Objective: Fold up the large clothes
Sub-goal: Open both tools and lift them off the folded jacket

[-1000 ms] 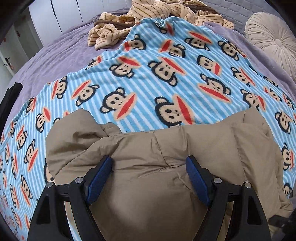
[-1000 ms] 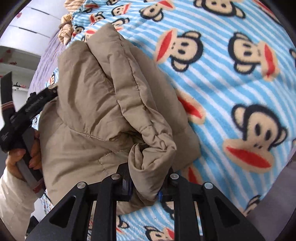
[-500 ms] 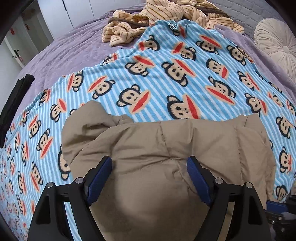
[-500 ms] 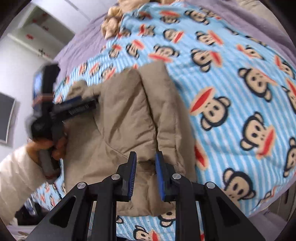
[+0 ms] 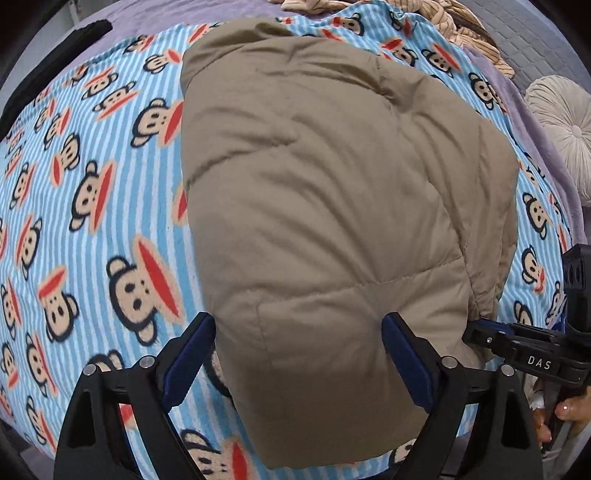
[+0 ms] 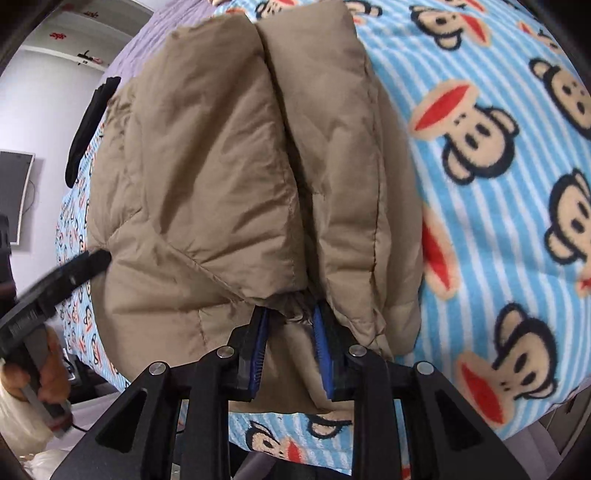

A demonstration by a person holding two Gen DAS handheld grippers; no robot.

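Observation:
A tan padded jacket (image 5: 332,192) lies folded into a thick bundle on a blue striped monkey-print blanket (image 5: 92,221). My left gripper (image 5: 299,354) is open, its blue pads wide apart on either side of the bundle's near end. In the right wrist view the jacket (image 6: 229,177) shows two stacked folds. My right gripper (image 6: 290,345) has its jaws narrowly apart with a fold of jacket fabric between the blue pads; I cannot tell whether they pinch it. The right gripper also shows at the right edge of the left wrist view (image 5: 532,354).
A black garment (image 5: 51,59) lies at the blanket's far left edge. A striped beige cloth (image 5: 443,22) and a round cream cushion (image 5: 561,125) sit at the far right. The bed's front edge (image 6: 535,424) is close below the grippers.
Both grippers have dropped lower and closer to the jacket. The bundle now fills both views. The right gripper's jaws now have jacket fabric between them, where half a second ago they were above it.

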